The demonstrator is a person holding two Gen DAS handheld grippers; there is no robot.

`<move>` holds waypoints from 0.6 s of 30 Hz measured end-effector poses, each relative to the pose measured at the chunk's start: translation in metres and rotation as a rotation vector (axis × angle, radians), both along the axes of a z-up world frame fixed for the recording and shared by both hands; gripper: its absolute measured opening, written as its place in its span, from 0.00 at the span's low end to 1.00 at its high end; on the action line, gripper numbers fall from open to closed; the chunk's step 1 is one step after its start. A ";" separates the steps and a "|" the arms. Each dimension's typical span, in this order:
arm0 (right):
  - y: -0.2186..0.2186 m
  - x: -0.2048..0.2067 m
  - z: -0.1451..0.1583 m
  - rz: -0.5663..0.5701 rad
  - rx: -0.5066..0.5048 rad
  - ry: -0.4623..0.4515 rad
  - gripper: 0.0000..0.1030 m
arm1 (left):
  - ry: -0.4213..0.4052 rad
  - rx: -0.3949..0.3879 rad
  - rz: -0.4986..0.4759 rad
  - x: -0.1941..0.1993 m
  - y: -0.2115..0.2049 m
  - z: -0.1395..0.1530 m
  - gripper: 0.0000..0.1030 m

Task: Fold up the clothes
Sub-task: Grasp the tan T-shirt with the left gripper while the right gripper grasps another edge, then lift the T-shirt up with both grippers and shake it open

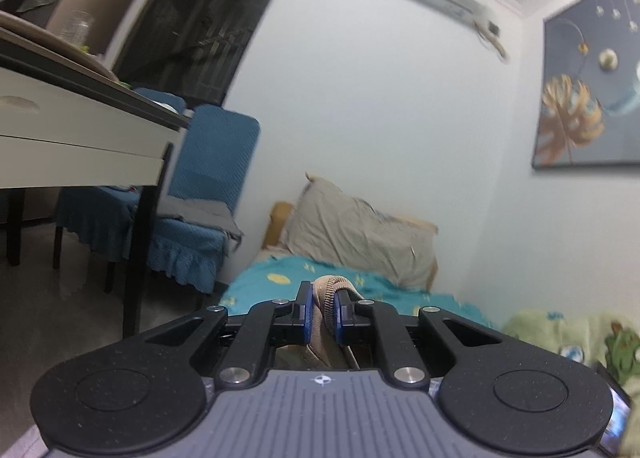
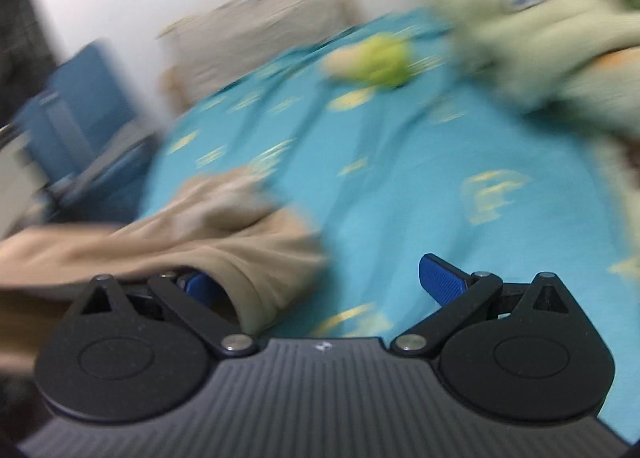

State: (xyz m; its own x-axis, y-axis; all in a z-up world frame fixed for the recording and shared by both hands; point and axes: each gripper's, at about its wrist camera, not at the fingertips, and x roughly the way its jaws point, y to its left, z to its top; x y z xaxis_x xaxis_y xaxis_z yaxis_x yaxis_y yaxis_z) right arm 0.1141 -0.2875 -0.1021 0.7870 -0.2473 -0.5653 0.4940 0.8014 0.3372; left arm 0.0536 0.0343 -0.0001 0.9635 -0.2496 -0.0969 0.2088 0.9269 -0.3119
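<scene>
My left gripper point(image 1: 322, 308) is shut on a bunched fold of the beige garment point(image 1: 326, 290), whose ribbed hem pokes up between the blue pads; it is held nearly level above the bed. In the blurred right wrist view the same beige garment point(image 2: 224, 234) lies spread over the left part of the turquoise bedsheet point(image 2: 400, 178). My right gripper point(image 2: 324, 286) stands wide open, tilted down toward the sheet. The garment's edge drapes over its left finger point(image 2: 200, 284), and its right finger point(image 2: 440, 276) is bare above the sheet.
A grey pillow point(image 1: 360, 234) leans at the bed's head by the white wall. A pale green blanket point(image 2: 540, 30) is heaped at the right, a small green plush toy point(image 2: 380, 58) beyond. Blue-covered chairs point(image 1: 200, 198) and a table point(image 1: 80, 130) stand left of the bed.
</scene>
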 end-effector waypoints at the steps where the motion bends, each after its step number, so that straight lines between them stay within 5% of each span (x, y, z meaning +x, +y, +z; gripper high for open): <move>1: -0.006 -0.004 0.001 -0.023 0.006 -0.017 1.00 | -0.002 -0.013 -0.001 0.000 0.001 0.002 0.10; 5: -0.020 -0.002 -0.002 -0.024 0.102 -0.058 0.97 | 0.014 0.034 0.011 -0.001 -0.007 0.002 0.10; 7: -0.020 0.006 -0.005 0.025 0.158 -0.064 0.77 | 0.034 0.054 0.018 0.002 -0.008 0.000 0.11; 9: -0.016 0.011 -0.007 0.074 0.178 -0.058 0.41 | 0.086 0.066 0.010 0.008 -0.010 -0.006 0.11; 11: -0.007 0.011 -0.005 0.105 0.161 -0.055 0.16 | 0.147 0.089 0.007 0.016 -0.013 -0.014 0.12; 18: 0.004 0.001 0.014 0.143 0.050 -0.126 0.09 | 0.358 0.193 0.015 0.040 -0.020 -0.049 0.17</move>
State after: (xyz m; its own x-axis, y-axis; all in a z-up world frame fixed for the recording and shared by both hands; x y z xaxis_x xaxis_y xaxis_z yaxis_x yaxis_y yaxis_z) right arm 0.1151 -0.2837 -0.0884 0.8772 -0.1018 -0.4691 0.3279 0.8409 0.4306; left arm 0.0933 0.0146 -0.0492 0.8636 -0.1798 -0.4710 0.1041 0.9777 -0.1823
